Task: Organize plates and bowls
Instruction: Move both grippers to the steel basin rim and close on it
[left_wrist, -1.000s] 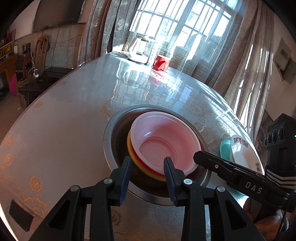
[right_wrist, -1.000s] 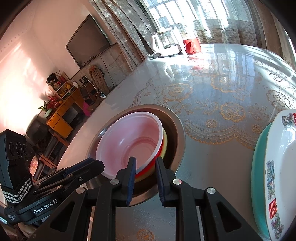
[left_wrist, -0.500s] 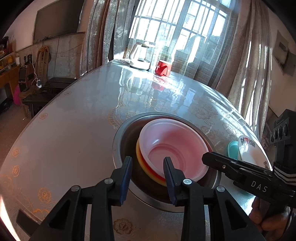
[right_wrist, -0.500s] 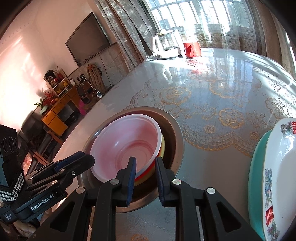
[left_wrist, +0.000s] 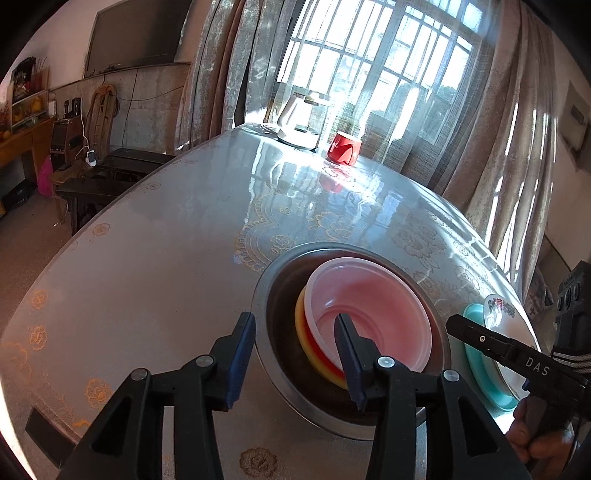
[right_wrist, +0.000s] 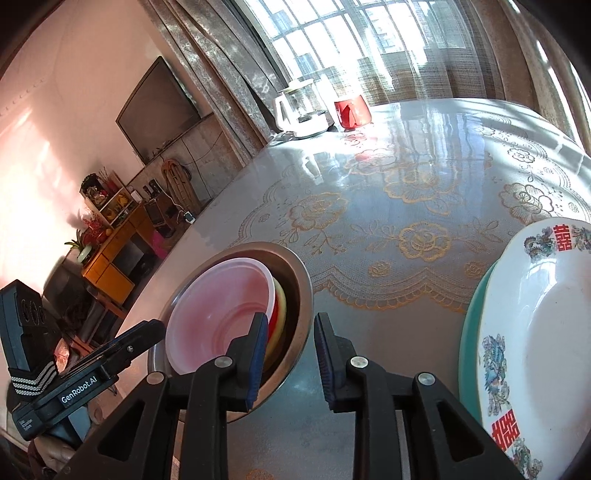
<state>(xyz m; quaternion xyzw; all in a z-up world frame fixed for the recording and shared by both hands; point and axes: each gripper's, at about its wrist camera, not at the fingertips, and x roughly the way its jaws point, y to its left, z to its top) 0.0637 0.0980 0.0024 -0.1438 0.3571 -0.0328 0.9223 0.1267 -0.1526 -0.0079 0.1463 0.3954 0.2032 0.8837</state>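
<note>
Both grippers have just let their jaws spread wider over a stack of bowls, and both views have drawn slightly away from it, a sign, it appears, that the bowls are now placed and released. The left gripper (left_wrist: 295, 360) hangs with jaws moderately apart, straddling the near rim of the steel basin (left_wrist: 266, 354): one jaw over the bare surface, the other over the translucent pink bowl (left_wrist: 373, 314). No pad visibly presses on the rim, though contact at the inner jaw cannot be ruled out. The right gripper (right_wrist: 290, 354) has jaws parted more narrowly, with nothing between them but surface; its inner jaw overlaps the basin in view. The pink bowl sits nested on a red bowl (left_wrist: 323, 363) and a yellow bowl (left_wrist: 306, 347) inside the basin, near the surface's front edge. Just beside it toward the right edge, a white decorated plate (right_wrist: 546, 332) rests on a teal plate (right_wrist: 471, 332). A red cup (left_wrist: 345, 147) and kettle (left_wrist: 297, 122) stand at the far edge. Bowls and plates look sorted.
</note>
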